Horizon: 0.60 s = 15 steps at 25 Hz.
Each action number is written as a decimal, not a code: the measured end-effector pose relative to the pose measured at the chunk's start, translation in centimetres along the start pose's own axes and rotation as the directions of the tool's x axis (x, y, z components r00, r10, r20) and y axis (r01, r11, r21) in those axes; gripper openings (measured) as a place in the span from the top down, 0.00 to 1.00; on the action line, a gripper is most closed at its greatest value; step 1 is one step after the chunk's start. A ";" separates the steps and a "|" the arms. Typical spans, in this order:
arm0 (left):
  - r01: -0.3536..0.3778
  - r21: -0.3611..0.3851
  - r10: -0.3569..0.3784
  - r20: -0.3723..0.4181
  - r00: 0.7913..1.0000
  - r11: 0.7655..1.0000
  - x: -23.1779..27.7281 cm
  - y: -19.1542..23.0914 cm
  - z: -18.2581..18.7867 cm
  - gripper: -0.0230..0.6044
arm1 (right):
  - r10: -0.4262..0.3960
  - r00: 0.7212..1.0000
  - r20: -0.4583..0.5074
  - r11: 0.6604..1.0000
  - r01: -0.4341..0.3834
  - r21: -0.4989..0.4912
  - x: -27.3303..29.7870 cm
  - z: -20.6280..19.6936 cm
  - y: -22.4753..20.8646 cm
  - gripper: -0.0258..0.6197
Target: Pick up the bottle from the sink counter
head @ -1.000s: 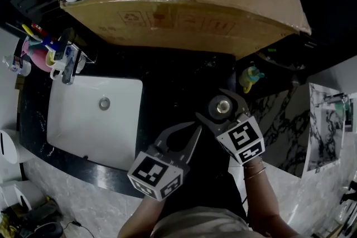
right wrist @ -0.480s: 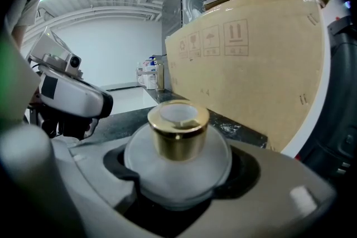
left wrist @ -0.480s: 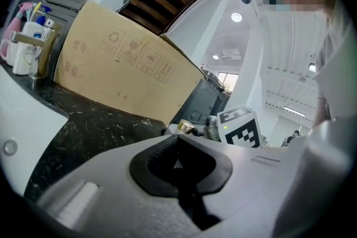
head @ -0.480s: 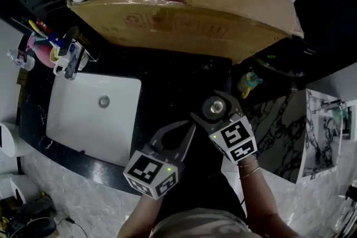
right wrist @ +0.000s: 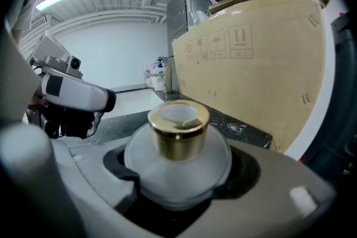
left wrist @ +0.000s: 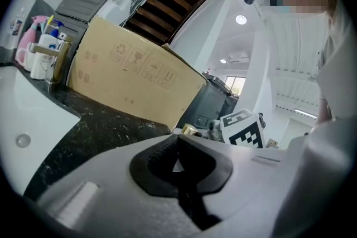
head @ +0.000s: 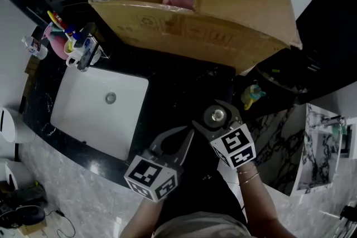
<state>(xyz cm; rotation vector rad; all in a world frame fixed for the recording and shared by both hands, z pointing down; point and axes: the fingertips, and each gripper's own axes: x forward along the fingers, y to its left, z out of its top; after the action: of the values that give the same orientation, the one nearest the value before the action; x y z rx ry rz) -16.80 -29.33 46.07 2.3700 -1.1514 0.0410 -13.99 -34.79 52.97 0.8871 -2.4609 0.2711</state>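
Note:
A frosted round bottle with a gold cap [head: 216, 116] sits upright between the jaws of my right gripper [head: 217, 117], which is shut on its body over the black sink counter [head: 173, 83]. In the right gripper view the bottle [right wrist: 177, 145] fills the middle, and the right gripper [right wrist: 178, 178] grips it on both sides. My left gripper [head: 187, 134] hovers just left of the bottle, its jaws shut with nothing in them. In the left gripper view the left gripper [left wrist: 178, 161] shows its dark pads together, and the gold cap [left wrist: 189, 131] peeks out beyond them.
A large cardboard box [head: 223, 3] stands at the back of the counter. A white sink [head: 95, 114] lies to the left, with a faucet [head: 86, 56] and cups of toothbrushes [head: 61, 42] behind it. A small yellow and teal object [head: 251, 95] sits at the right.
The right gripper, still shut on the bottle, has drawn slightly toward the person. The left gripper kept its place beside it. The head view has shifted a little.

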 end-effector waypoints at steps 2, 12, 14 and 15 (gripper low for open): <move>-0.014 0.001 0.014 0.007 1.000 1.000 -0.3 -0.1 0.0 0.96 | 0.011 1.000 0.013 1.000 -0.011 -0.002 -0.6 0.3 0.4 0.43; -0.081 0.018 0.080 0.054 0.995 0.997 -2.7 -0.8 1.1 0.96 | 0.057 0.991 0.123 0.998 -0.052 -0.042 -4.4 5.0 2.5 0.43; -0.093 0.027 0.091 0.067 0.994 0.995 -3.2 -0.8 1.6 0.96 | 0.064 0.987 0.145 0.997 -0.056 -0.060 -5.1 6.1 2.9 0.43; -0.098 0.031 0.095 0.073 0.993 0.995 -3.4 -0.9 1.9 0.96 | 0.068 0.986 0.154 0.996 -0.058 -0.069 -5.5 6.6 3.0 0.43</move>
<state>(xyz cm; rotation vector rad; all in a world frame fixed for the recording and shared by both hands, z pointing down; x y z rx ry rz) -18.65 -27.23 43.24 2.3613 -1.3086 0.0099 -14.92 -31.77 44.42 0.8334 -2.6293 0.1484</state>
